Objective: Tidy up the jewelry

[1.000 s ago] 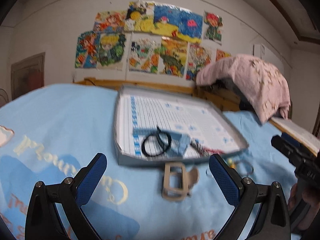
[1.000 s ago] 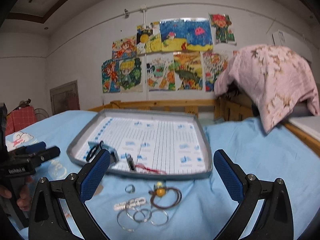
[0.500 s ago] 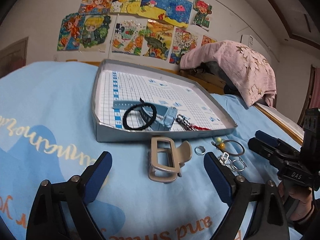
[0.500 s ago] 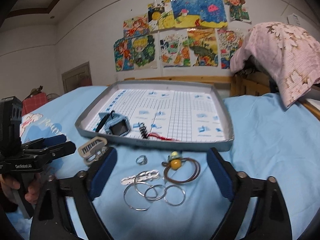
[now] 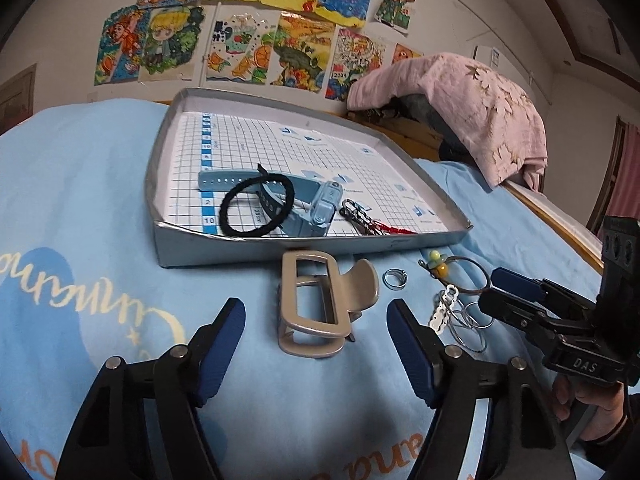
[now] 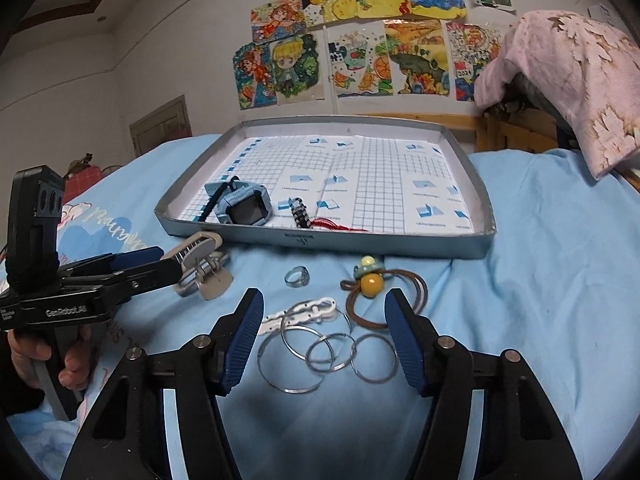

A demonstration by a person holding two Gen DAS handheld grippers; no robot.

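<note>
Both grippers closing in on the loose stuff in front of the tray

Left gripper (image 5: pixel 316 344) is narrowing around the taupe hair claw clip (image 5: pixel 320 304), pads not touching it yet; right gripper (image 6: pixel 324 332) is closing over the linked metal rings (image 6: pixel 324 350), nothing pinched. Past those: small silver ring (image 6: pixel 297 277), beaded hair tie (image 6: pixel 380 292), then the gray tray (image 6: pixel 328 246) already holding the blue smartwatch (image 6: pixel 244 204). Those thin rings lie flat on soft bedding, so I'd guess the pads could skid over them or snag sheet.

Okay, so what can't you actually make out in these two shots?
- Watch face: left wrist view shows only its side.
- Black hair tie: right wrist view, mostly behind the watch.
- Tray label: too small to read.
- Hair claw: right wrist view, partly behind the left hand-held gripper.
</note>
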